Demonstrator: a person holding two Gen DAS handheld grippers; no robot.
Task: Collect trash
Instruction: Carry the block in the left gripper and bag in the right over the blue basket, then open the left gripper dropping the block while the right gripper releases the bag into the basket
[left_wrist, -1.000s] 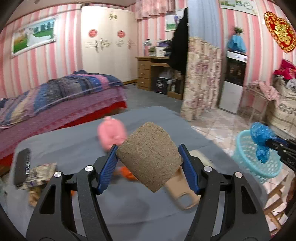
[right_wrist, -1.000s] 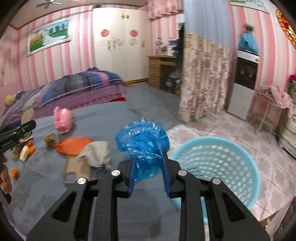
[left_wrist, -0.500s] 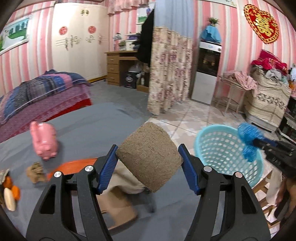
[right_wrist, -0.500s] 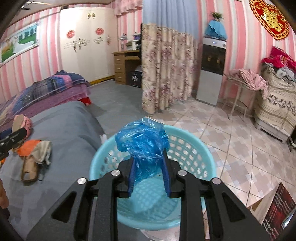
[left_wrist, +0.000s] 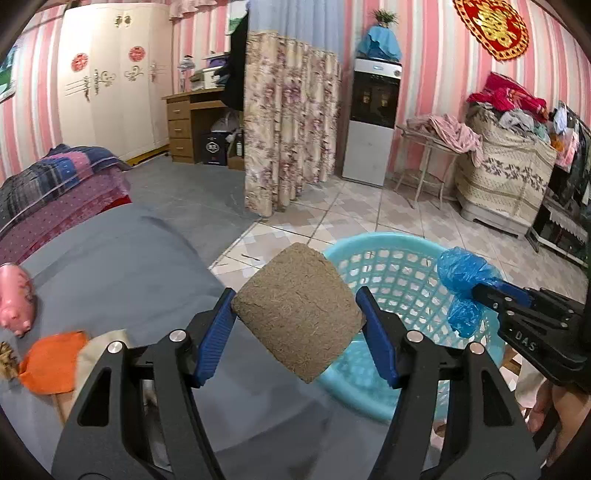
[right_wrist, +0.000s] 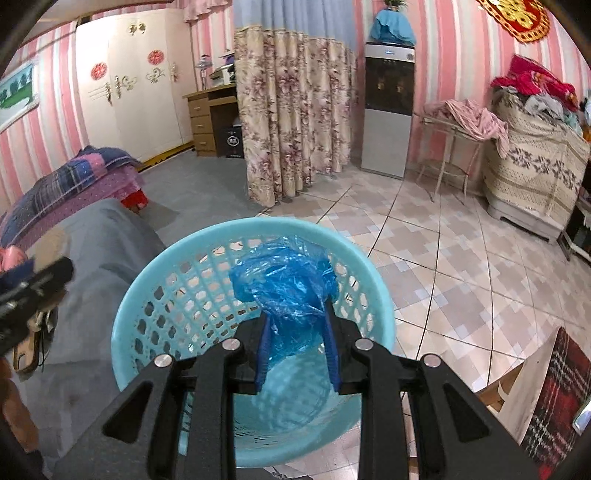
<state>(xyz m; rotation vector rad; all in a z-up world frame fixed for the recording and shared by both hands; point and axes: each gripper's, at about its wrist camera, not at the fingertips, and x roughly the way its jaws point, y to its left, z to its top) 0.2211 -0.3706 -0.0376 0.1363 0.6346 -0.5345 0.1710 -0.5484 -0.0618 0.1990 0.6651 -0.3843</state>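
Observation:
My left gripper (left_wrist: 297, 328) is shut on a brown fibrous cup (left_wrist: 297, 314), held tilted above the grey table's right end, just left of the turquoise basket (left_wrist: 399, 266). A crumpled blue plastic bag (right_wrist: 288, 291) sits between the blue pads of my right gripper (right_wrist: 297, 350), which is shut on it directly over the basket's (right_wrist: 140, 288) opening. The left wrist view also shows the right gripper (left_wrist: 524, 317) from the side, with the blue bag (left_wrist: 461, 273) above the basket's right rim. The left gripper's dark blurred fingers (right_wrist: 33, 288) show at the left edge of the right wrist view.
On the grey table (left_wrist: 110, 266) lie a pink piggy bank (left_wrist: 16, 299), an orange scrap (left_wrist: 51, 358) and a beige piece (left_wrist: 99, 350). The basket stands on the tiled floor (right_wrist: 443, 258) beside the table. A floral curtain (right_wrist: 291, 110) and a bed (left_wrist: 55, 184) stand behind.
Both grippers swung right toward the basket with their loads. The right one now holds the bag over the basket's opening; the left one has reached the table's right end beside it.

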